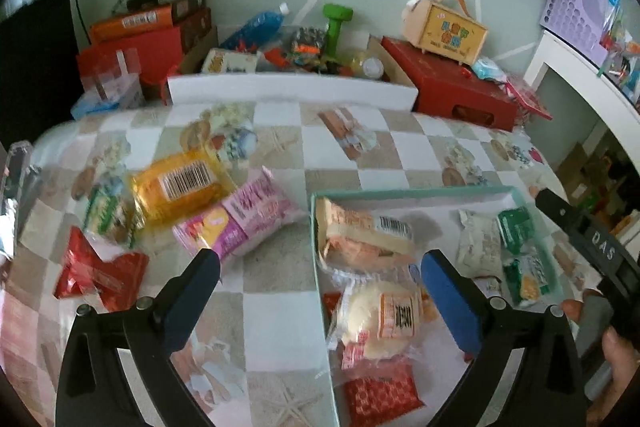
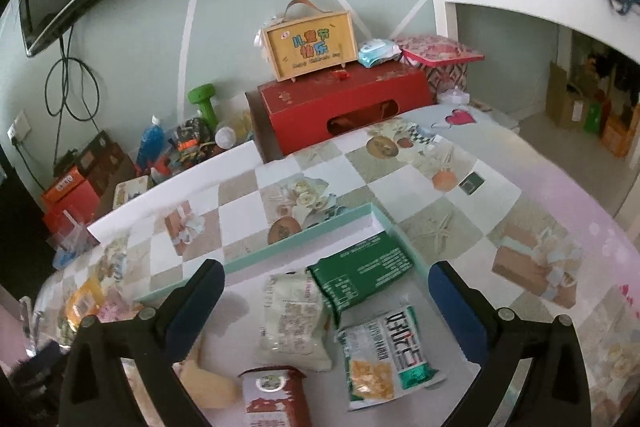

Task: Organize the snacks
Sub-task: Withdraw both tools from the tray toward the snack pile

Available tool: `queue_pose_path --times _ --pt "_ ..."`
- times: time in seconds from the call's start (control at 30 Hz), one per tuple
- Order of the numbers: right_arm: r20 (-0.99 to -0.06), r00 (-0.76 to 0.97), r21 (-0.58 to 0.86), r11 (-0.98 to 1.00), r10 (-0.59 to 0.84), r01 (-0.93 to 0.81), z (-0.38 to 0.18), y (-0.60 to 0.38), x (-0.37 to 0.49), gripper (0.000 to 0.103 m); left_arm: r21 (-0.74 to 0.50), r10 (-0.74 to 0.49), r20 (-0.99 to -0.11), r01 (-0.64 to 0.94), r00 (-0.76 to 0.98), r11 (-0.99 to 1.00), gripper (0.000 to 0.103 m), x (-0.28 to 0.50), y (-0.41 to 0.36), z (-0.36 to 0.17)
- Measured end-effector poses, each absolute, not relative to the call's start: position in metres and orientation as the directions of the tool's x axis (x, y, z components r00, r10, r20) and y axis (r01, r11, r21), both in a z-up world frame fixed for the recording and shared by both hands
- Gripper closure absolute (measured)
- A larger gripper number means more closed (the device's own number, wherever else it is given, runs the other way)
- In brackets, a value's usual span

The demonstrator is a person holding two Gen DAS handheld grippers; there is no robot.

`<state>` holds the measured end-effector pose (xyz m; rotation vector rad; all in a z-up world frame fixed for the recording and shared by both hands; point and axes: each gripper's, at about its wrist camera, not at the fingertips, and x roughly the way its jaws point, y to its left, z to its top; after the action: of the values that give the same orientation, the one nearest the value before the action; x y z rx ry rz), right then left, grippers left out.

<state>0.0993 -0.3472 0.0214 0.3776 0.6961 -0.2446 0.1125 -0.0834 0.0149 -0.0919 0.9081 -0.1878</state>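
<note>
The left gripper (image 1: 320, 291) stands wide with nothing between its blue-padded fingers (image 1: 198, 291), straddling the near left wall of the shallow mint-green cardboard tray (image 1: 412, 191); bare checkered oilcloth tablecloth (image 1: 276, 307) lies directly under it, giving free room ahead up to the white foam board (image 1: 292, 89) standing on edge at the table's far side. Left of this claw, loose on the cloth, lie a glossy yellow barcode packet (image 1: 180, 187), a crinkled pink packet (image 1: 244, 219), a red foil wrapper (image 1: 100, 275) and a green-and-white packet (image 1: 108, 211), all smeared by blur. Just ahead and right, inside the tray, sit an orange-and-cream wrapped sandwich cake (image 1: 360, 235), a clear-wrapped pale round bun (image 1: 380, 315) and a red patterned pouch (image 1: 380, 391), the last cut off by the frame. The right gripper (image 2: 326, 307) is likewise spread wide and empty above the tray's right end, where a flat dark green sachet (image 2: 360, 267), a puffy white printed bag (image 2: 292, 323), a clear snack pack with green trim (image 2: 384, 355) and a brown-topped packet (image 2: 272, 391) lie between its fingers, untouched; the tray's far rim (image 2: 280, 247) runs just ahead
</note>
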Motion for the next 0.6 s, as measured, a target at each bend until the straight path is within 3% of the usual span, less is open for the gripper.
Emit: queue_pose_path --times 0.13,0.27,0.6 --pt "-0.695 0.718 0.293 0.895 -0.044 0.338 0.017 -0.347 0.103 0.000 -0.232 -0.271 -0.812 0.140 0.517 0.963 0.003 0.116 -0.077 0.006" --pt "-0.750 0.659 0.221 0.915 -0.062 0.338 0.009 -0.341 0.108 0.000 -0.230 -0.280 -0.807 0.160 0.520 0.960 0.003 0.114 -0.076 0.007" --pt "-0.687 0.724 0.277 0.896 -0.067 0.346 0.014 -0.341 0.101 0.000 -0.162 -0.218 -0.785 0.148 0.579 0.976 0.003 0.113 -0.065 0.013"
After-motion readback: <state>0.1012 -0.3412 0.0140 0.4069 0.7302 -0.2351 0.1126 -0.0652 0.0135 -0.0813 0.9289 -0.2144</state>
